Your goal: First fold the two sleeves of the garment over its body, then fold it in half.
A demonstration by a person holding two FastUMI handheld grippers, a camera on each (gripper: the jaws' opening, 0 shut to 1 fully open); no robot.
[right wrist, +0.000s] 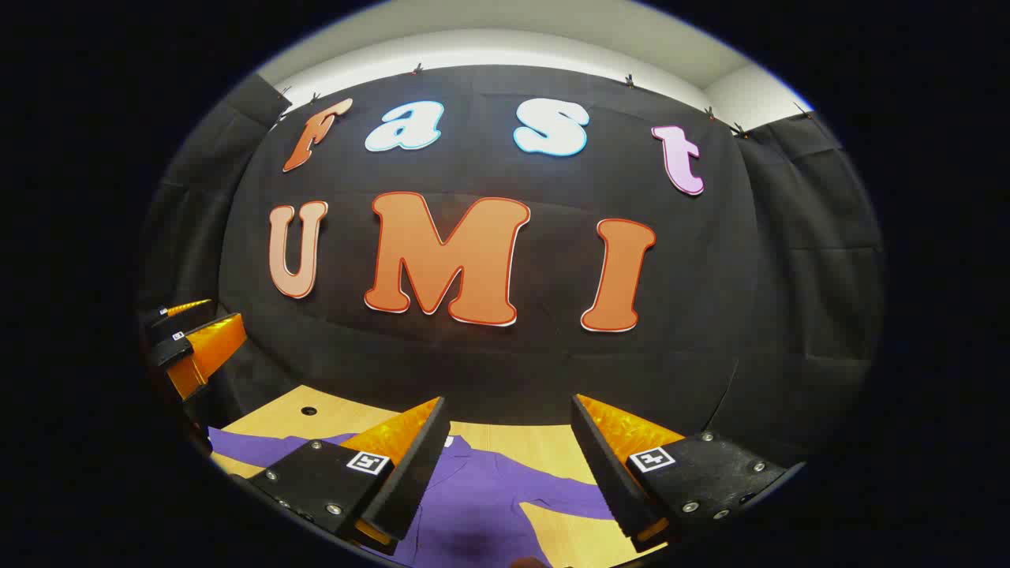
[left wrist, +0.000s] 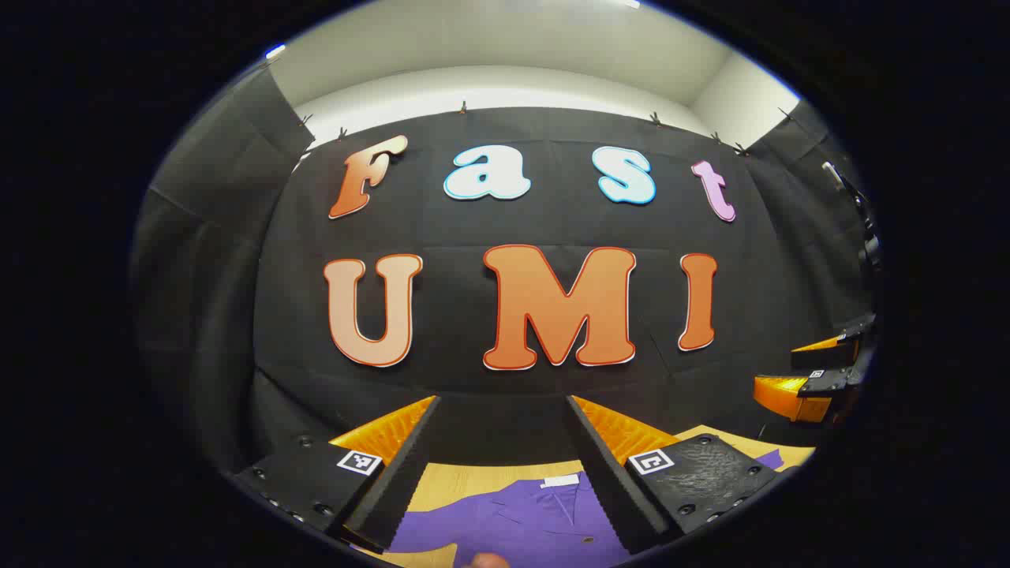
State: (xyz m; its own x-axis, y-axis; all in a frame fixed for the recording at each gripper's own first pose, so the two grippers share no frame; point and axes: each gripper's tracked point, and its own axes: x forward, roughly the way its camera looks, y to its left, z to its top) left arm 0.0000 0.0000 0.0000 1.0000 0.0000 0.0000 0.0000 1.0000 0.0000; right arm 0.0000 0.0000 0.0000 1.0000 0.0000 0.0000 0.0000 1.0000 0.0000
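Basically both tongs are up off the work, pointing at the booth wall, nothing pinched yet. Left tongs (left wrist: 501, 465) stand spread wide, with the purple garment (left wrist: 521, 517) lying flat on the wooden counter (left wrist: 465, 477) below and between the fingers; a white label (left wrist: 559, 480) at the neck shows near the far edge. Right tongs (right wrist: 509, 465) are spread too, above the same garment (right wrist: 473, 505), and one sleeve (right wrist: 552, 489) runs out to the side across the bare counter (right wrist: 544, 442). Each view also catches the other tongs off at the side, spread as well I think, though it sits small at the fisheye edge. Sleeves look not yet folded, so the step in hand is likely the first sleeve. To do it well: tip the tongs down, take the sleeve near its cuff, pinch only the top layer, lift low, carry it across the body and lay it flat without dragging the shirt. Watch for bunching at the shoulder.
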